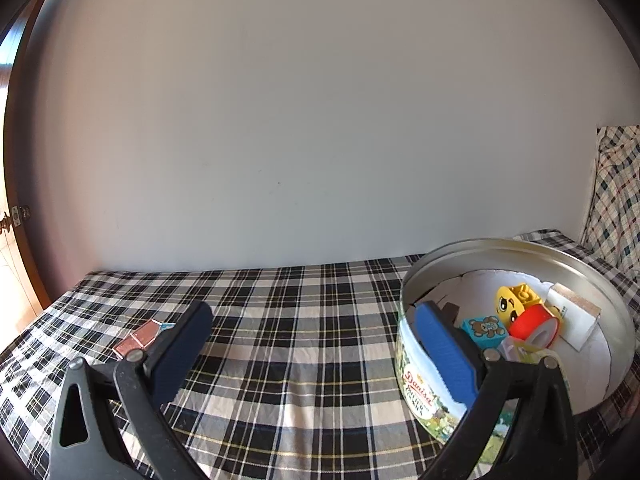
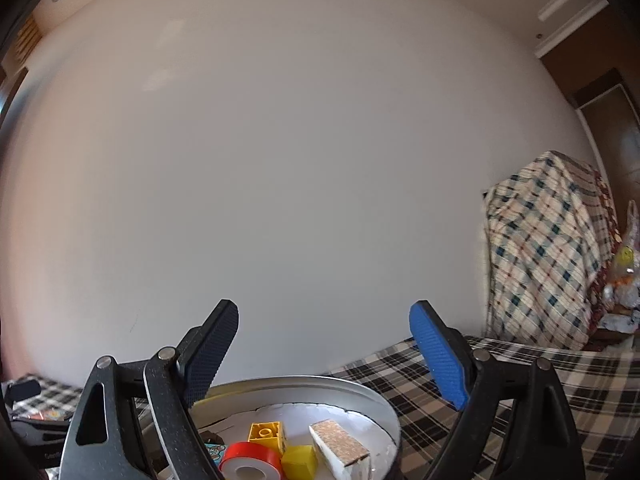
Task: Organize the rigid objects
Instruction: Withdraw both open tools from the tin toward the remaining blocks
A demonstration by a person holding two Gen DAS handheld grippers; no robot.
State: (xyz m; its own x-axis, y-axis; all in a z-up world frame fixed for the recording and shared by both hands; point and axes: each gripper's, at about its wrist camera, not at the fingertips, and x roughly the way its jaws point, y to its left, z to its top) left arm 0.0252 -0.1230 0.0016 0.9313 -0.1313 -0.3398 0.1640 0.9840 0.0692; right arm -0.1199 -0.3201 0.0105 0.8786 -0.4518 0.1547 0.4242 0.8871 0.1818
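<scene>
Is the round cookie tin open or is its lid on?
Open. The tin has no lid on; inside you can see a red tape roll and yellow block.

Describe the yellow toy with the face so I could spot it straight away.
Find the round metal cookie tin on the plaid cloth. Inside sits the yellow toy, above a red tape roll. It alone has a cartoon face.

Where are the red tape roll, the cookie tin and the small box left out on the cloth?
red tape roll point(image 1: 534, 322), left wrist view, red outer band
cookie tin point(image 1: 418, 384), left wrist view, printed side wall
small box point(image 1: 138, 338), left wrist view, brown top face
</scene>
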